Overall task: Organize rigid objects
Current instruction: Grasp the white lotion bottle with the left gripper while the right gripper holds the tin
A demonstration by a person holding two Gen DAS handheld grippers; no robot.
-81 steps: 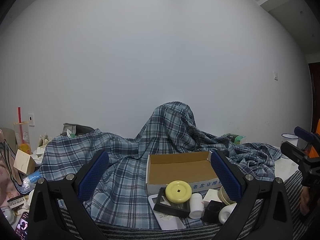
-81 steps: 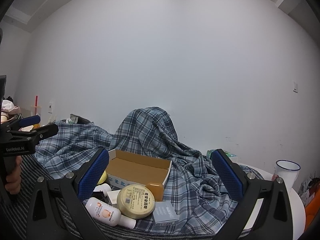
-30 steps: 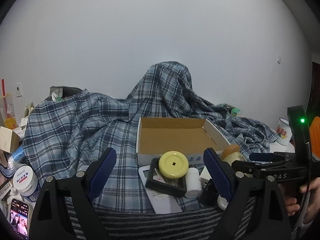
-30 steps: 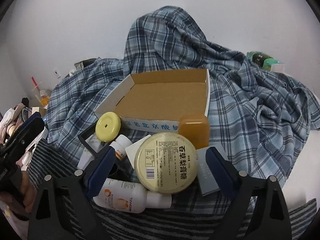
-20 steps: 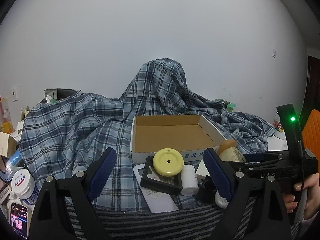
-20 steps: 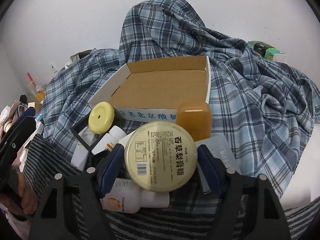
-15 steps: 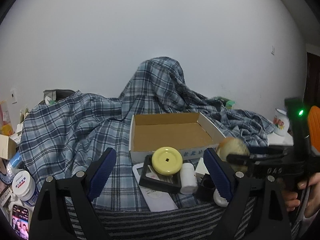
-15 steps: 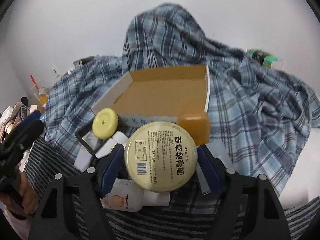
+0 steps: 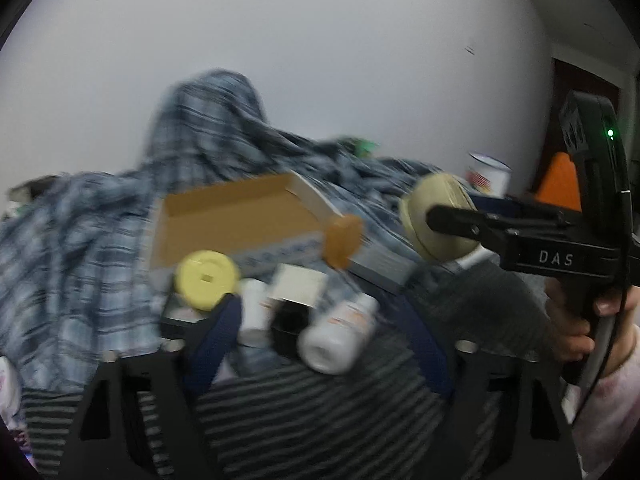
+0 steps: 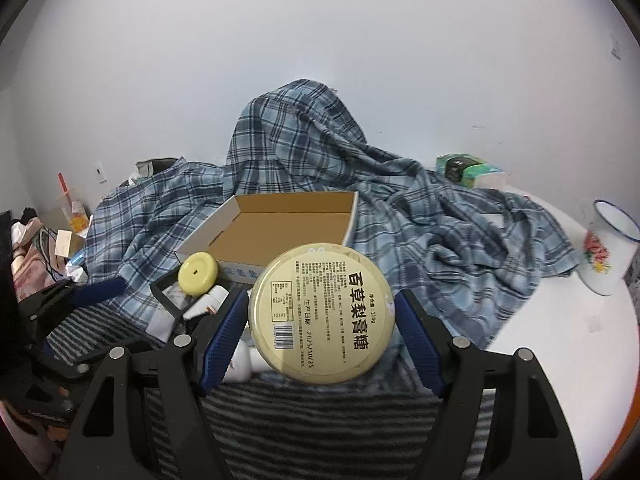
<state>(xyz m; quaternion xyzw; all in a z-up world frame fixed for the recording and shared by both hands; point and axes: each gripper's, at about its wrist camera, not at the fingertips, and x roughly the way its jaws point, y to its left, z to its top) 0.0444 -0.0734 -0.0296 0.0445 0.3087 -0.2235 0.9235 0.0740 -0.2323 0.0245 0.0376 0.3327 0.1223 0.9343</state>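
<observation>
My right gripper [image 10: 322, 324] is shut on a round cream tin [image 10: 322, 314] with Chinese print and holds it up in front of an open cardboard box [image 10: 280, 226]. The tin also shows in the left wrist view [image 9: 438, 218], held off the cloth. My left gripper [image 9: 320, 336] is open and empty over a pile: a yellow round lid [image 9: 207, 278], a white bottle [image 9: 338, 332], a small white bottle [image 9: 253, 312], a black cube [image 9: 289, 326], an amber soap [image 9: 343, 240] and a flat grey box [image 9: 378, 270]. The left wrist view is blurred.
A blue plaid cloth [image 10: 440, 216] covers the table and a mound behind the box. A white enamel mug [image 10: 608, 252] stands on the white tabletop [image 10: 560, 320] at the right. A green packet [image 10: 464, 168] lies at the back. Clutter sits far left [image 10: 60, 240].
My right gripper closed on the cream tin and lifted it off the pile. The left gripper swung to the right and its view is blurred.
</observation>
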